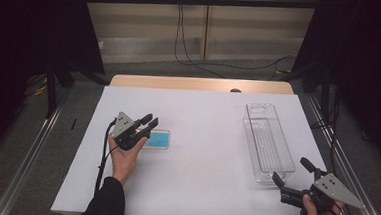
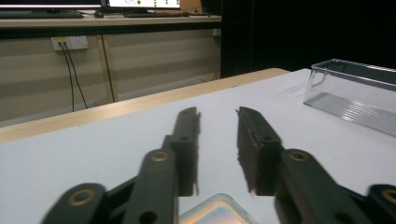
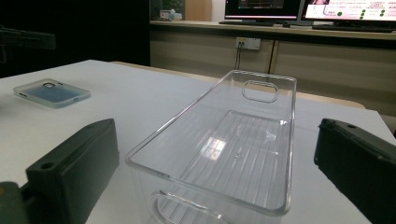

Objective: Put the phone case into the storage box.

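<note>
**Jaws Over the Blue Case, Clear Bin Waiting at the Right Edge**

Hovering at the left half of the white counter: left gripper, jaws standing partly apart above the near end of the blue phone case, nothing pinched between them. Lying flat, that case, just beside the left hand, its pale rim peeking up under the jaws in the left gripper view. No earlier look to compare.

Resting near the counter's front right corner: right gripper, jaws spread wide and gripping nothing, flanking the near end of the clear plastic bin in the right gripper view without visibly touching it. Running lengthwise toward the far edge, that bin, close to the counter's right border, ribbed floor and a handle cut-out at the far wall.

Lying open between case and bin: a broad stretch of bare white surface, case and bin well apart. Running along both sides below: metal rails on grey floor. Showing beyond the far edge: a strip of wooden top, then cables hanging down a beige wall.

Glowing in the background of the gripper views: monitors, writing too small and blurred for reading. No brand or label readable on case, bin or grippers.
</note>
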The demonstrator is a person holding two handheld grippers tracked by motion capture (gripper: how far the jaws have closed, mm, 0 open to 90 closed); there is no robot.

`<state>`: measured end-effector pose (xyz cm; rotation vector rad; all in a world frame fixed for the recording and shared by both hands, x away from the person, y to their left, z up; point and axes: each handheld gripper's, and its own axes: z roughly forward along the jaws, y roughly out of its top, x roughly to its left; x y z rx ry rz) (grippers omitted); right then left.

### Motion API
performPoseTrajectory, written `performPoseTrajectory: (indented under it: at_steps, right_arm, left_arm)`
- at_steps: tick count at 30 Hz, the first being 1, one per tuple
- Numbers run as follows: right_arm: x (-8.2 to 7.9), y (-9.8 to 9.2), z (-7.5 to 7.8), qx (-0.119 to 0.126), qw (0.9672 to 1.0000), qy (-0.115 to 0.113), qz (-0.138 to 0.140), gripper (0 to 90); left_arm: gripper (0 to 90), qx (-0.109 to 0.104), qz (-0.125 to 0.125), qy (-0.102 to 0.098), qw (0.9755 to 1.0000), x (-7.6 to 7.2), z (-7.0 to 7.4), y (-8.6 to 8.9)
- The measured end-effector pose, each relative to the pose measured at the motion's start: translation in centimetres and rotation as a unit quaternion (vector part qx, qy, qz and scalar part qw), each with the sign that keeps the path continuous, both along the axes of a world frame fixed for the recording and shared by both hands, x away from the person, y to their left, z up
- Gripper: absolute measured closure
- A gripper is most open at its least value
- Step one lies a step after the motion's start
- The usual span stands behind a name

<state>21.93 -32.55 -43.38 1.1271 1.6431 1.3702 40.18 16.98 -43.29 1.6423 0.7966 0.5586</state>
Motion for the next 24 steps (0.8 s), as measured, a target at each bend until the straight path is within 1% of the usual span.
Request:
performPoseTrajectory:
  at_steps: [1,2,3,4,5,6,7,8,10,11,12,13,15,16,17,18,20,22,24]
  right_arm:
    - [0.0,0.0,0.0,0.0,1.0,0.0,0.0,0.0]
    - [0.0,0.0,0.0,0.001,1.0,0.0,-0.001,0.0]
    - [0.0,0.0,0.0,0.003,1.0,0.0,-0.003,0.0]
    - [0.0,0.0,0.0,0.002,1.0,0.0,-0.003,0.0]
    - [0.0,0.0,0.0,0.002,1.0,0.0,-0.003,0.0]
    - [0.0,0.0,0.0,0.002,1.0,0.0,-0.003,0.0]
    - [0.0,0.0,0.0,0.0,1.0,0.0,-0.001,0.0]
    - [0.0,0.0,0.0,0.001,1.0,0.0,-0.001,0.0]
    - [0.0,0.0,0.0,0.002,1.0,0.0,-0.001,0.0]
    - [0.0,0.0,0.0,0.002,1.0,0.0,-0.002,0.0]
    - [0.0,0.0,0.0,0.002,1.0,0.0,-0.002,0.0]
    - [0.0,-0.1,0.0,0.0,1.0,-0.001,-0.002,0.0]
    - [0.0,0.0,0.0,0.001,1.0,-0.001,-0.002,0.0]
    - [0.0,0.0,0.0,0.002,1.0,-0.001,-0.002,0.0]
    - [0.0,0.0,0.0,0.002,1.0,-0.001,-0.002,0.0]
    - [0.0,-0.1,0.0,0.0,1.0,-0.001,-0.002,0.0]
    - [0.0,-0.1,0.0,0.0,1.0,-0.002,-0.002,0.0]
    - [0.0,-0.1,0.0,0.0,1.0,-0.001,-0.002,0.0]
    - [0.0,0.0,0.1,0.002,1.0,-0.004,-0.001,0.0]
  left_arm:
    - [76.0,0.0,0.0,0.0,1.0,0.0,0.0,0.0]
    - [77.0,0.005,0.001,0.0,1.0,0.0,0.0,0.0]
    - [78.7,0.004,-0.002,0.005,1.0,0.1,0.1,0.1]
    - [81.5,0.008,-0.009,0.017,0.9998,0.2,0.1,0.1]
    - [82.6,0.008,-0.009,0.017,0.9998,0.2,0.1,0.1]
    - [82.6,0.004,-0.014,0.027,0.9995,0.2,0.3,0.0]
    - [84.5,0.005,-0.019,0.028,0.9994,0.2,0.4,0.0]
    - [89.1,0.003,-0.028,0.035,0.999,0.2,0.7,-0.1]
    - [90.0,0.005,-0.035,0.039,0.9986,0.2,0.9,-0.1]
    - [90.0,0.001,-0.038,0.046,0.9982,0.2,0.9,-0.2]
    - [90.0,0.001,-0.038,0.046,0.9982,0.2,0.9,-0.2]
    - [90.0,0.005,-0.04,0.061,0.9973,0.2,1.0,-0.2]
    - [90.0,0.005,-0.042,0.064,0.997,0.2,1.0,-0.2]
    - [90.0,0.008,-0.045,0.075,0.9962,0.3,1.1,-0.2]
    - [90.0,0.008,-0.045,0.075,0.9962,0.3,1.1,-0.2]
    - [90.0,0.011,-0.048,0.085,0.9952,0.5,1.2,-0.1]
    - [90.0,0.01,-0.048,0.088,0.9949,0.5,1.2,-0.2]
    - [90.0,0.022,-0.052,0.107,0.9927,0.8,1.3,-0.2]
    - [90.0,0.023,-0.061,0.12,0.9906,0.9,1.4,-0.3]
